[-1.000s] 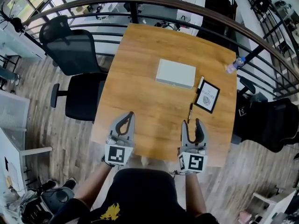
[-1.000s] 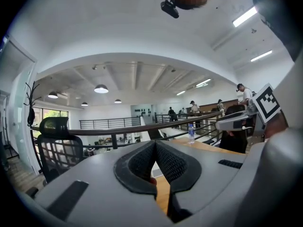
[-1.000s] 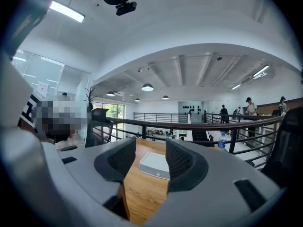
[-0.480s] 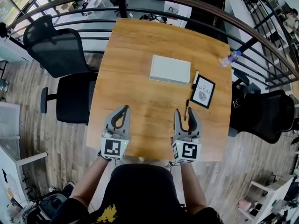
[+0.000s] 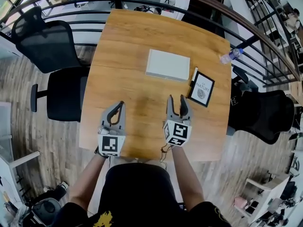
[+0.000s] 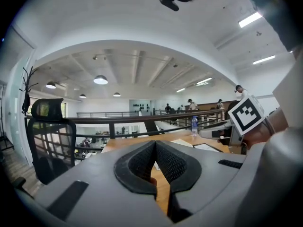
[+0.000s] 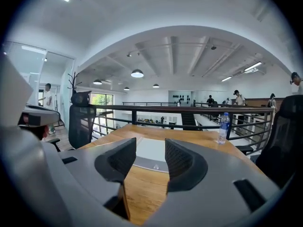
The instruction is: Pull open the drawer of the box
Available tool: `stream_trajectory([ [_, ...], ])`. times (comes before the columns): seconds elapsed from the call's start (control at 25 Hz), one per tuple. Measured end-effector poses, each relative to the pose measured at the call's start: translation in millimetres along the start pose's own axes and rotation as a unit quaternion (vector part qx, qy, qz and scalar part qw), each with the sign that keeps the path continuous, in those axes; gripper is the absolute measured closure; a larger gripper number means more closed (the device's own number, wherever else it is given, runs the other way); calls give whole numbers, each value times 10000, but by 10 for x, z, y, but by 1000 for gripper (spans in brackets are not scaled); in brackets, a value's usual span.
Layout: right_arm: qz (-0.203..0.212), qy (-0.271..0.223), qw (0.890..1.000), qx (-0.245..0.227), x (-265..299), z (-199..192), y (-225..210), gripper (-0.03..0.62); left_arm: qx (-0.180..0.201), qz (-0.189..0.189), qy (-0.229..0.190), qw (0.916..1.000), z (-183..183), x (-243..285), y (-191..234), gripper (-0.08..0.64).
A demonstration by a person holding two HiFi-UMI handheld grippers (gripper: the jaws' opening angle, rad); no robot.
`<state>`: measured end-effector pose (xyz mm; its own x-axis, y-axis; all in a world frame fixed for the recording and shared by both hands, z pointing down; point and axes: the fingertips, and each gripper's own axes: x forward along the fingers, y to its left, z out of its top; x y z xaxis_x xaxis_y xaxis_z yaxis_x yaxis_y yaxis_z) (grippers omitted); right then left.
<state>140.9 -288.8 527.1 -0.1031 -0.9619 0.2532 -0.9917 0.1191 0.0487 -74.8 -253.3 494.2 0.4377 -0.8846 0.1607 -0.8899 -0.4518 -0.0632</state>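
Observation:
The box (image 5: 168,64) is a flat white case lying on the wooden table (image 5: 123,56), a little beyond the middle. In the right gripper view the box (image 7: 150,155) shows between the jaws, with a small knob on its near face. My right gripper (image 5: 176,98) hovers over the table short of the box, open and empty. My left gripper (image 5: 120,104) is further left and nearer the front edge, well away from the box. In the left gripper view, the left gripper (image 6: 155,144) has its pads meeting at the tips, shut on nothing.
A black-framed picture (image 5: 201,89) and a white pen (image 5: 194,74) lie right of the box. A water bottle (image 5: 230,56) stands at the far right corner. Black office chairs (image 5: 52,46) (image 5: 260,112) flank the table. A dark railing (image 5: 142,4) runs behind it.
Both grippers have moved from the table's front edge further in over the wood, towards the box, and lower. The right one went further. The box has not moved.

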Motion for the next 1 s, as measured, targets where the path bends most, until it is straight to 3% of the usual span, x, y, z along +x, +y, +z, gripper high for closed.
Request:
stream_trajectory([
  [1.0, -509, 1331, 9897, 160, 1420, -1347, -91, 413, -166, 12, 85, 9998, -301, 584, 180, 551],
])
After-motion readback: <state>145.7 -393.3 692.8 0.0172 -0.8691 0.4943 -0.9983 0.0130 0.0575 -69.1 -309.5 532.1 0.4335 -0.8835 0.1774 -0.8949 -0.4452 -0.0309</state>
